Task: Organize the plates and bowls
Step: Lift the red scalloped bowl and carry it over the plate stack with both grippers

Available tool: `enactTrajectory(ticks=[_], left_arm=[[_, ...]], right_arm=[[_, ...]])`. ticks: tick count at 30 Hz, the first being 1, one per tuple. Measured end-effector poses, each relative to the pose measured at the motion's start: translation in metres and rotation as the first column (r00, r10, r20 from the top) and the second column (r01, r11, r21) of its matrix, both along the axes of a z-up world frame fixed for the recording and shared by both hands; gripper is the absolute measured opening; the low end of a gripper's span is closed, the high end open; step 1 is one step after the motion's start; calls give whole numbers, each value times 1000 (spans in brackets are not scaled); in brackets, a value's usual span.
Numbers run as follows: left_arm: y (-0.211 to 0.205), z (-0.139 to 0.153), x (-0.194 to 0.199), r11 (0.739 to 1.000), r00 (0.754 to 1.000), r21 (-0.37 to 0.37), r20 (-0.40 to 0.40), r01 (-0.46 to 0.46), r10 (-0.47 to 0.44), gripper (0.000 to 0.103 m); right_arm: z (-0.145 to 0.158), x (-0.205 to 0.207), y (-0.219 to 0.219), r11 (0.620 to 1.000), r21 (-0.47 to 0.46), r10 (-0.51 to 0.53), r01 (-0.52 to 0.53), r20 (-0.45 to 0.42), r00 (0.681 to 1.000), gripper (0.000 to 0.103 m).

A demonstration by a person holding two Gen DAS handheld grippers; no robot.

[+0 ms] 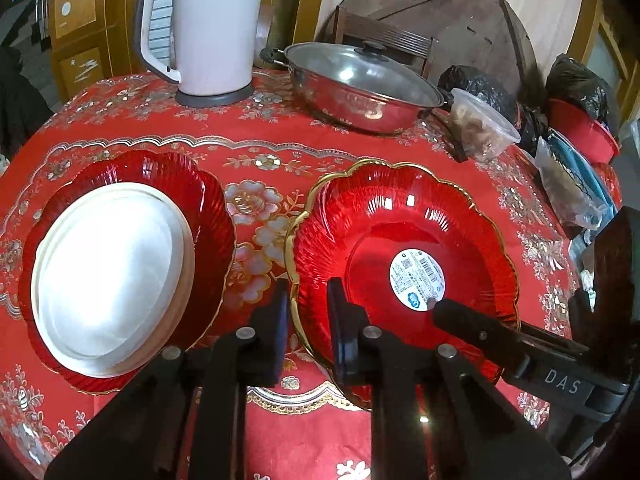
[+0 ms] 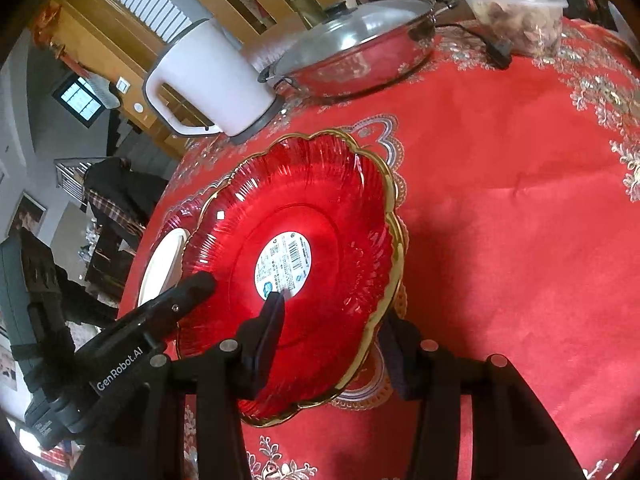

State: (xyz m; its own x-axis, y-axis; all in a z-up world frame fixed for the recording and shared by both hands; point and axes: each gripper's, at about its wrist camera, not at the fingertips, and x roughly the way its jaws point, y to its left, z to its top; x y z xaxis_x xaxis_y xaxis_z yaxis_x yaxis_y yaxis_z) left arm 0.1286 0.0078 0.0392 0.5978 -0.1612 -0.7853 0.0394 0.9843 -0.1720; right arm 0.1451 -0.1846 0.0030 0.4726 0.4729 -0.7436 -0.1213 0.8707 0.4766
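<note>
A red gold-rimmed scalloped plate (image 1: 400,220) with a white sticker hangs slightly tilted over the red tablecloth (image 1: 260,136). My left gripper (image 1: 308,312) is shut on its left rim, one finger outside the rim and one inside. From the other side, my right gripper (image 2: 332,340) clamps the same plate (image 2: 320,184), its upper finger (image 1: 452,312) lying by the sticker and the other one under the rim. To the left, a second red plate (image 1: 160,172) holds stacked white dishes (image 1: 112,280), whose edge shows in the right wrist view (image 2: 164,264).
At the back stand a white kettle (image 1: 216,28), a steel pot with a glass lid (image 1: 360,84) and a clear plastic tub of food (image 1: 484,128). Bags and packets (image 1: 572,184) crowd the right edge. Bare cloth (image 2: 500,220) lies right of the held plate.
</note>
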Motion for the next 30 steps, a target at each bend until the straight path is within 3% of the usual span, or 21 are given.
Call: enactTrajectory(ticks=[18,30], left_arm=[[19,24,-19,1000,999,-16,39,-21,22,16],[91,60,-31,991,986,-12,103,-133,134,16]], right_arm=[[29,-11,18,1000,-26,15,-14,39,999,49],[71,0,98,990,-64,135,-129,97,986,53]])
